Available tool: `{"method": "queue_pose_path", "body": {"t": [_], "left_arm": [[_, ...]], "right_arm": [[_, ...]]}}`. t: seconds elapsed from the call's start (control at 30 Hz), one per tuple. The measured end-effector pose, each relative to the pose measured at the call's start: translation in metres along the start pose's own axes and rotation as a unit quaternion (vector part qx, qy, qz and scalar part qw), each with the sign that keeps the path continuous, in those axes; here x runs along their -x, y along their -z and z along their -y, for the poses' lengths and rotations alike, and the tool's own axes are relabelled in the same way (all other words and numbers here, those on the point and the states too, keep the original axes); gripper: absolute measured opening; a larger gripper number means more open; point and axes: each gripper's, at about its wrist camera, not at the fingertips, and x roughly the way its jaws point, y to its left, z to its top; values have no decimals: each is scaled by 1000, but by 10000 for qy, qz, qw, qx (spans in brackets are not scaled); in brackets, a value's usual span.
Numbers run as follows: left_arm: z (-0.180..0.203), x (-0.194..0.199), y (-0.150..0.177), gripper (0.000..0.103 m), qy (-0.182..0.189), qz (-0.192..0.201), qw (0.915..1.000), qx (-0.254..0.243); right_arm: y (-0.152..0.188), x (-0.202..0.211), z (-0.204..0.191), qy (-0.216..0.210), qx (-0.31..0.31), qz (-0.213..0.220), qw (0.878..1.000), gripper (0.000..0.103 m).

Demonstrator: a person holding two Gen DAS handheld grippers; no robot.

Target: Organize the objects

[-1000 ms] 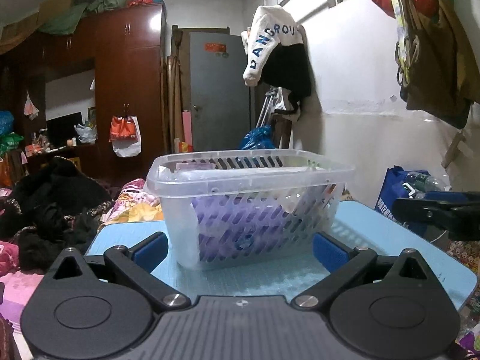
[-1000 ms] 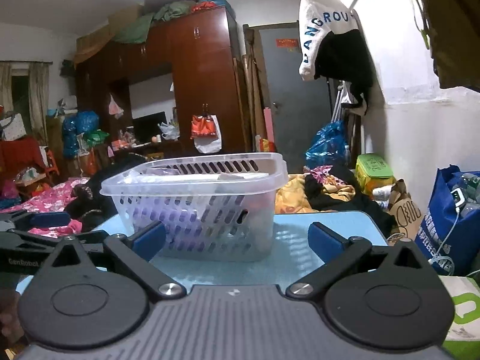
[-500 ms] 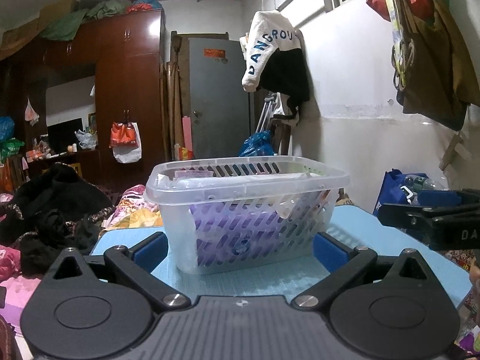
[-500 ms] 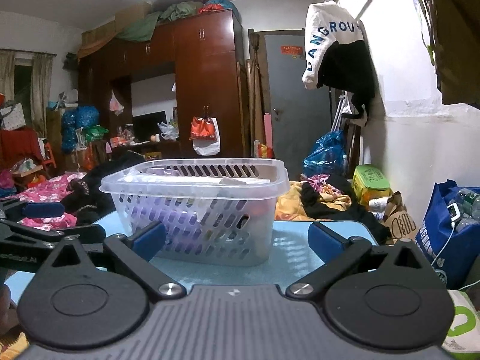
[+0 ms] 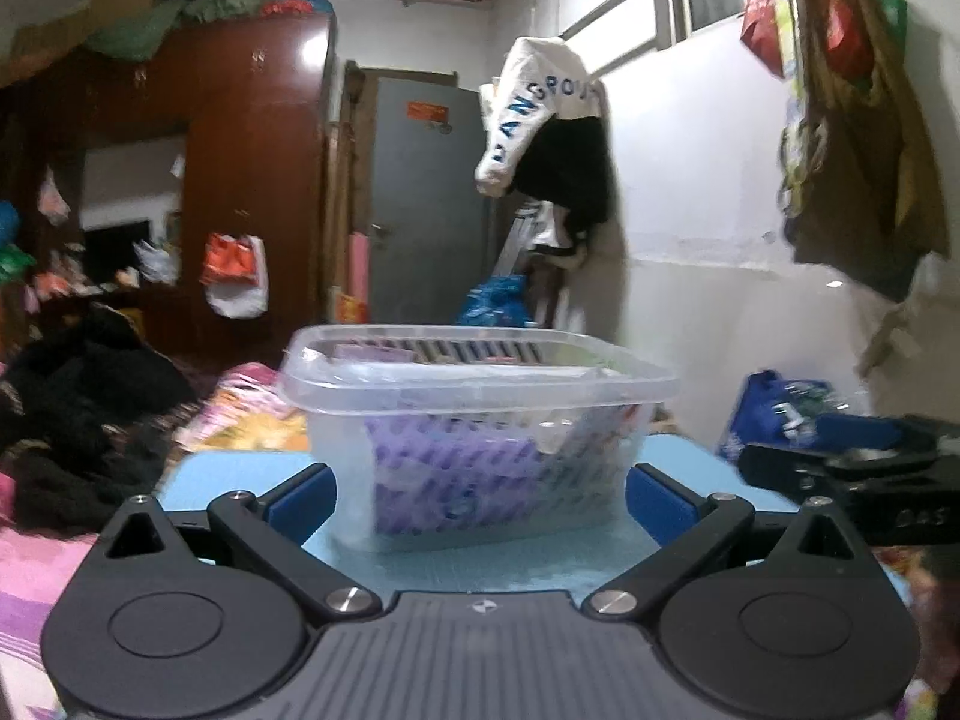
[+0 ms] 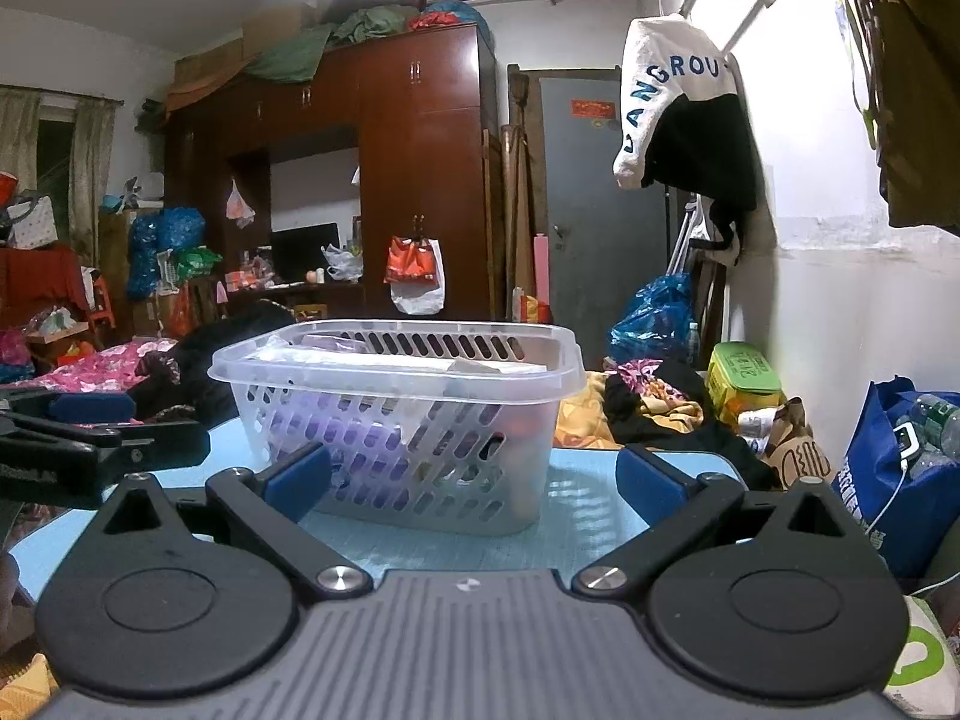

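A clear plastic basket (image 5: 480,432) with slotted walls stands upright on a light blue table (image 5: 240,474), roughly in the middle of both wrist views. Through its perforated sides a purple packet (image 5: 444,468) shows, along with pale wrappers lying near the rim; the smaller contents are too blurred to name in the left view.

The left gripper (image 5: 479,495) hovers low at the near edge of the table, its 2 blue-padded fingers (image 5: 300,495) spread wide and holding nothing. The basket sits just beyond the fingertips, and its width nearly fills the gap between them. The right gripper (image 6: 474,477) is likewise spread wide and empty, facing the basket from a spot further right, so the basket (image 6: 402,420) appears nearer its left finger than its right one.

Each gripper shows in the other's view: the right one as a dark body at the right edge (image 5: 852,480), the left one at the left edge (image 6: 90,444).

Far behind stand a brown wardrobe (image 6: 408,180) and a grey door (image 6: 600,210) (a white and black jacket (image 6: 684,120) hangs on the right wall). A blue bag (image 6: 888,468) sits to the right of the table.
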Motion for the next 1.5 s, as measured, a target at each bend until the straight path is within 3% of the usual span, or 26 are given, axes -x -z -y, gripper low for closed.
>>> {"method": "queue_pose_path", "body": {"t": [0.13,1.5], "left_arm": [[4,0,1,103,-150,49,9998,-80],[18,1,5,103,-287,57,9991,-318]], "right_arm": [[0,3,-1,10,0,54,10000,103],[1,6,-5,9,146,179,9997,103]]}}
